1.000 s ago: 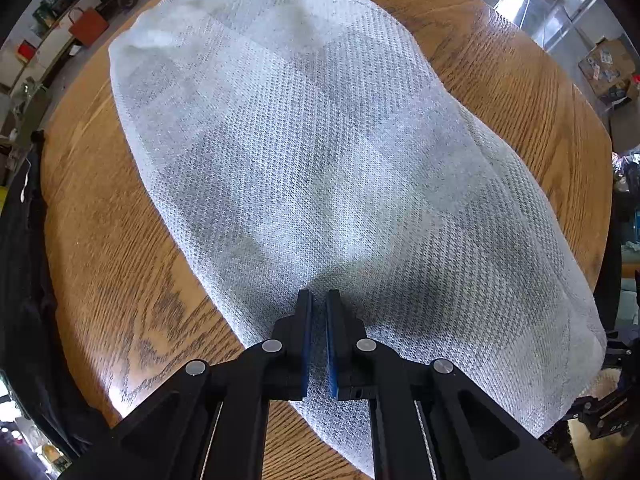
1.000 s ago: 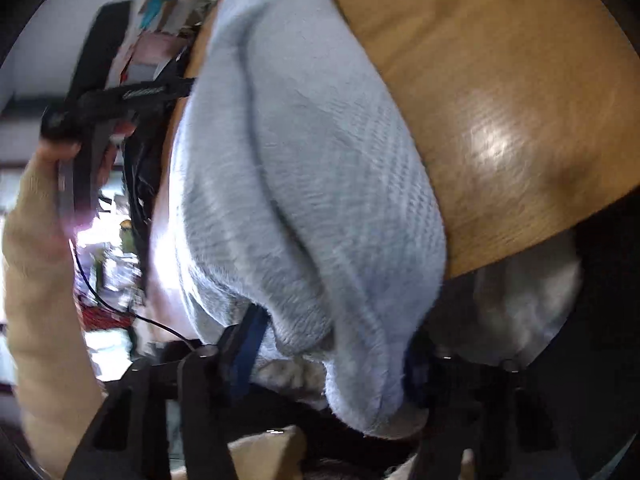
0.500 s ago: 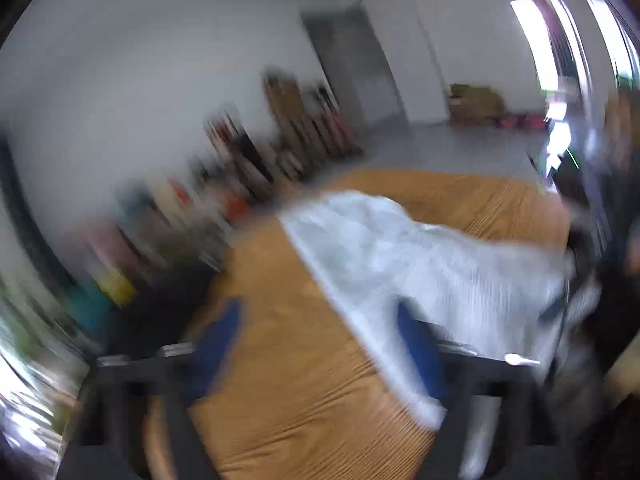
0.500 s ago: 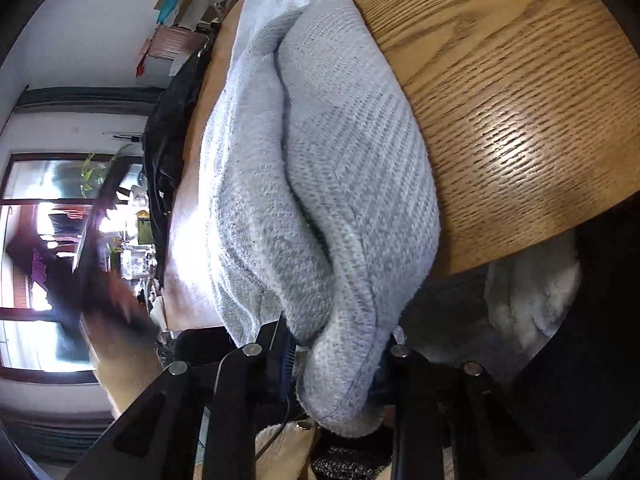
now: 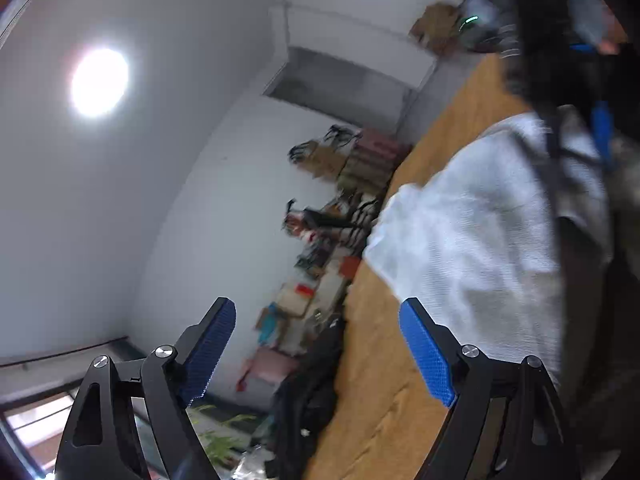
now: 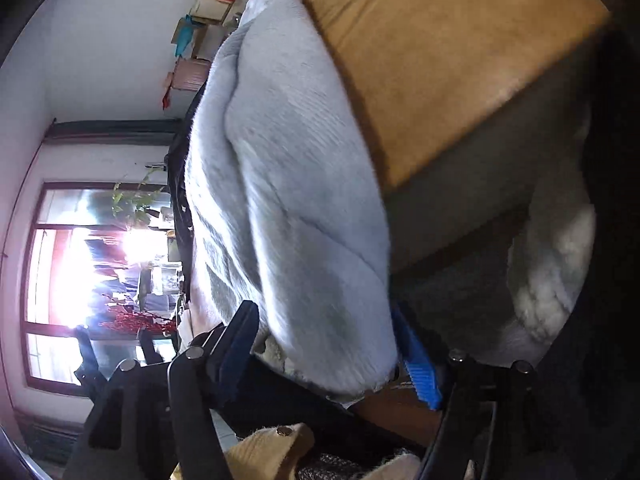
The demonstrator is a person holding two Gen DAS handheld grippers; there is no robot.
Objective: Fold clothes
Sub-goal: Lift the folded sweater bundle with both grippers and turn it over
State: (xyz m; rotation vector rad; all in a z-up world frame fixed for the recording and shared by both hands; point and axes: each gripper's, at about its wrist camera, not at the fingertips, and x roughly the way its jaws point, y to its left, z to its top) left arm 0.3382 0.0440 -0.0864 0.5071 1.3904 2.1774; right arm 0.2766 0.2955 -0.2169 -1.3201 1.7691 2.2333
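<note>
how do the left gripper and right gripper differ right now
The left gripper has nothing between its fingers; the right gripper has the edge of the grey garment between them. The left gripper is up off the table, aimed toward the wall; the right gripper sits at the table edge, facing along the garment, its jaws opening. Both have blue pads on black fingers, spread wide.

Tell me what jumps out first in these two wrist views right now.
The pale grey knit garment, folded lengthwise on the wooden table, fills the right wrist view, its near end between the opening right gripper. The left gripper is open and empty, aimed past the table edge.
</note>
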